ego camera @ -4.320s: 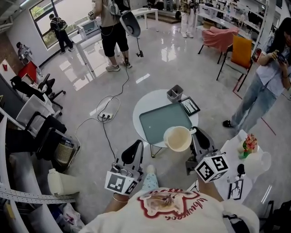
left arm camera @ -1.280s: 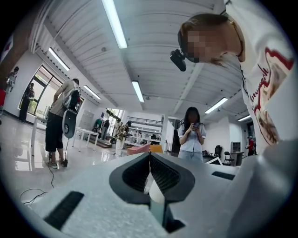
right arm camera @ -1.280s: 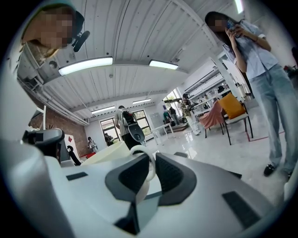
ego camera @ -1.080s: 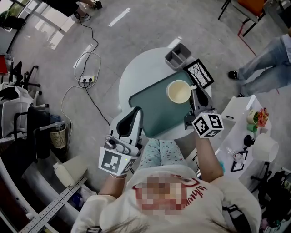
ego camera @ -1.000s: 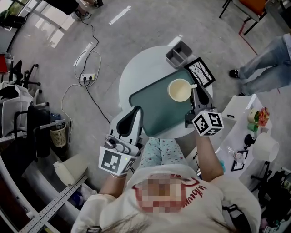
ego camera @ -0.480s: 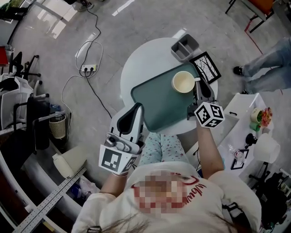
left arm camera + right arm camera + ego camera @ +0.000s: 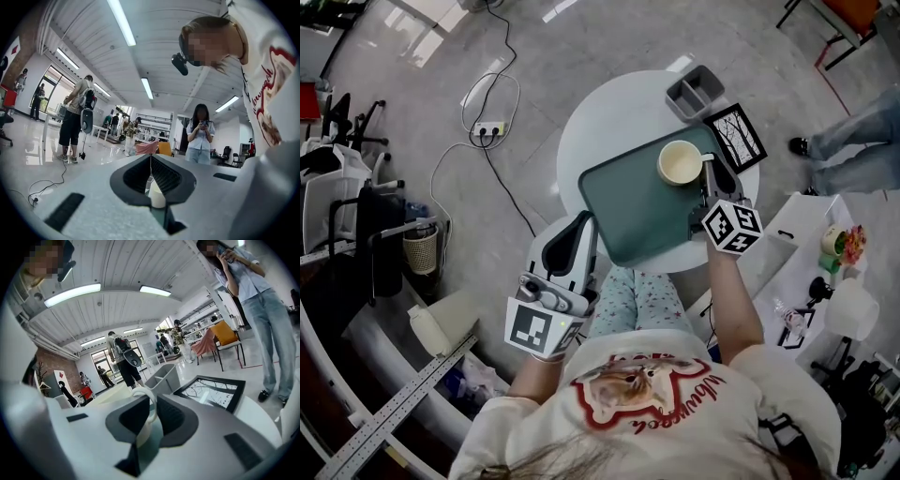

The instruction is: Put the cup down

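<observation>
Head view placed the left gripper (image 7: 582,223) nearest the person, just off the 7 o'clock edge of the round white table (image 7: 581,122). Left gripper view showed its claw pressed together on nothing. Farther out, the right gripper (image 7: 710,165) lay over the table's 4 o'clock side. Right gripper view showed its claw narrow, pinching the handle of the cream cup (image 7: 680,162). The cup stood upright at the 2 o'clock corner of the green tray (image 7: 628,211). Beyond it lay a black picture frame (image 7: 737,137) at 2 o'clock, then a grey bin (image 7: 695,94) at 1 o'clock.
</observation>
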`<act>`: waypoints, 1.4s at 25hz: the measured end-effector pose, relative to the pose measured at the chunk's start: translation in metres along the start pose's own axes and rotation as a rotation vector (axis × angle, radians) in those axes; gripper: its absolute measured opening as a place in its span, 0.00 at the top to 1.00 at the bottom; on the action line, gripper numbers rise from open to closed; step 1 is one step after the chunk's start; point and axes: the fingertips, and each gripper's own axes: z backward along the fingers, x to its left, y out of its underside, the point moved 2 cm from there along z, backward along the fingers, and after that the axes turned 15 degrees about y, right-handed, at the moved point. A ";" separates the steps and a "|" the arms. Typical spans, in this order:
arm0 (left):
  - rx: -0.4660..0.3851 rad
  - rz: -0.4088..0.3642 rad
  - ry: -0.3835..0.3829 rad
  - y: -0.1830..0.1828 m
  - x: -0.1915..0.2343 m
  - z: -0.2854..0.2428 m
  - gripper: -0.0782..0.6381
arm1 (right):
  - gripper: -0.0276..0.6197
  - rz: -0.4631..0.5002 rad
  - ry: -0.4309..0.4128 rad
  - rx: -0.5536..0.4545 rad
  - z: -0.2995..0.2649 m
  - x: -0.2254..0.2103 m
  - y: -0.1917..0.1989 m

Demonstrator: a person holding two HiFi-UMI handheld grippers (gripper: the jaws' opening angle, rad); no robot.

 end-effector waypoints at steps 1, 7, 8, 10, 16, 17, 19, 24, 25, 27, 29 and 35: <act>0.001 0.000 -0.002 0.000 0.000 0.001 0.87 | 0.88 0.004 0.001 0.003 -0.001 0.000 0.001; 0.010 0.000 -0.012 0.004 -0.001 0.003 0.87 | 0.88 0.009 0.016 0.027 -0.005 -0.003 0.012; 0.011 0.000 -0.011 0.004 -0.001 0.003 0.87 | 0.88 0.005 0.017 0.030 -0.005 -0.004 0.014; 0.012 0.000 -0.009 0.004 -0.002 0.004 0.87 | 0.88 0.002 0.020 0.029 -0.005 -0.005 0.015; 0.008 0.005 -0.012 0.004 0.000 0.004 0.87 | 0.89 0.057 0.056 0.032 -0.006 -0.006 0.018; 0.009 0.005 -0.010 0.004 0.000 0.004 0.87 | 0.89 0.069 0.062 0.034 -0.005 -0.006 0.018; 0.011 0.003 -0.007 0.003 -0.001 0.003 0.87 | 0.88 0.084 0.071 0.039 -0.004 -0.007 0.019; 0.008 -0.009 -0.004 0.000 -0.003 0.003 0.87 | 0.88 0.092 0.074 0.042 -0.001 -0.006 0.020; 0.006 -0.010 -0.004 0.000 -0.003 0.003 0.87 | 0.88 0.096 0.072 0.043 0.000 -0.006 0.020; 0.008 -0.011 -0.002 0.000 -0.004 0.003 0.87 | 0.88 0.108 0.068 0.043 0.001 -0.006 0.020; 0.018 -0.014 0.005 0.002 -0.006 0.003 0.87 | 0.88 0.124 0.069 0.037 0.005 -0.005 0.019; 0.021 -0.024 0.038 0.002 -0.016 0.000 0.87 | 0.88 0.135 0.065 0.012 0.014 -0.005 0.016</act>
